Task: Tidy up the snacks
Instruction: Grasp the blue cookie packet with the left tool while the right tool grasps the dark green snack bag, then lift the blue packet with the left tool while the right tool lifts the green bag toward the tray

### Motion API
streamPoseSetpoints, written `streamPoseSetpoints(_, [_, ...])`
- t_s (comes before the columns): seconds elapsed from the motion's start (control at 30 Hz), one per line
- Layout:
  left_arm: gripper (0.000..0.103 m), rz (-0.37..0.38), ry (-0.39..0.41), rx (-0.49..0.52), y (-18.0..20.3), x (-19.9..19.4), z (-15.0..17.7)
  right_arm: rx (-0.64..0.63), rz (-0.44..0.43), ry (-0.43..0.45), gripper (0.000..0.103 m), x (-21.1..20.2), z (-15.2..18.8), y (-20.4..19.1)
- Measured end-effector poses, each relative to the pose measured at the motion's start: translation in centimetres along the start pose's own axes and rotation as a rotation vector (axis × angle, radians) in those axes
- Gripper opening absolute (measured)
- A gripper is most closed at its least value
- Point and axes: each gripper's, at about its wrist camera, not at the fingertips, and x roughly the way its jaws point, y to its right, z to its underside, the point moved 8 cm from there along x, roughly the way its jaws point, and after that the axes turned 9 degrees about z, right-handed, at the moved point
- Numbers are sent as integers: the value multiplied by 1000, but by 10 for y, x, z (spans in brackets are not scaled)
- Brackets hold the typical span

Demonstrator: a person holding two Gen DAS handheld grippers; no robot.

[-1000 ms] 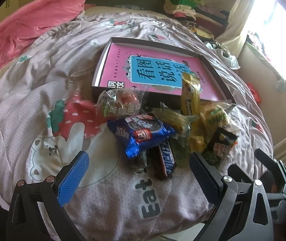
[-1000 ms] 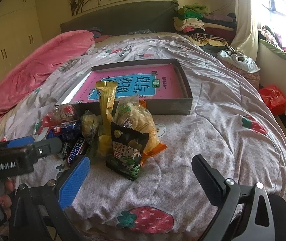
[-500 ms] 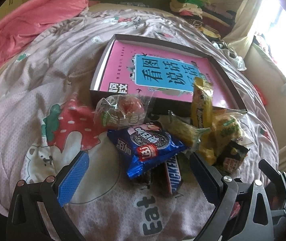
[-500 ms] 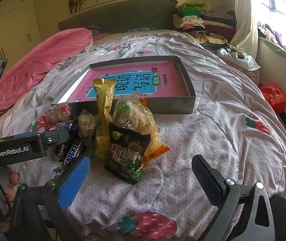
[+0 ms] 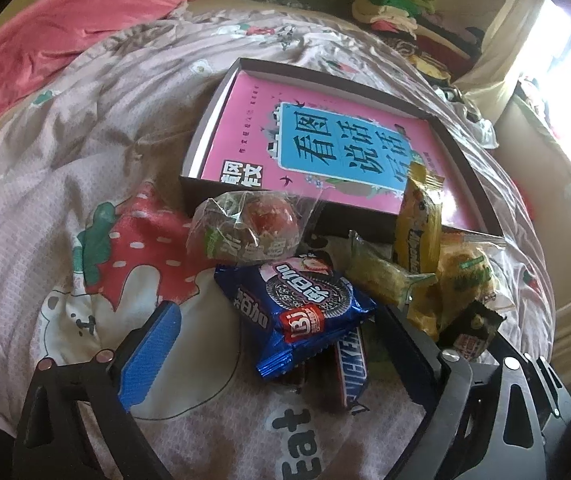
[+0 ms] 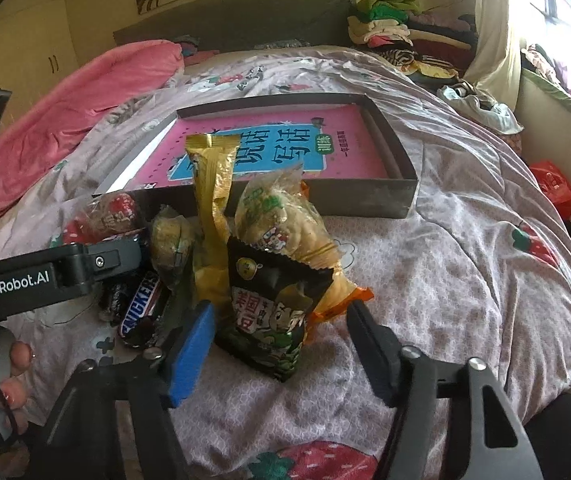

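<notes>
While angled down at the bed, right gripper [image 6: 281,344] jaws closing, not yet touching the dark green foil snack packet [image 6: 275,312] between them.

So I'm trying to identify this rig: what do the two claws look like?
Both are matte black plastic frames with silver screws. Each claw, left and right, carries a ribbed blue pad on one finger and a black pad on the other. The left one's side reads GenRobot.AI in white.

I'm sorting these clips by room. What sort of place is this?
Most likely a bedroom: the snacks lie on a bed's strawberry-print quilt, with a dark headboard behind it and folded clothes stacked beside it.
</notes>
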Motion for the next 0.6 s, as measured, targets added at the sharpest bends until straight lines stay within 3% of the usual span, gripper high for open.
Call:
streamPoseSetpoints(0.3, [65, 91, -59, -62, 1, 5, 5, -49, 9, 31, 47, -2, -3, -5])
streamPoseSetpoints(0.6, [62, 115, -80, -99, -4, -3, 6, -50, -22, 21, 43, -3, -1, -8])
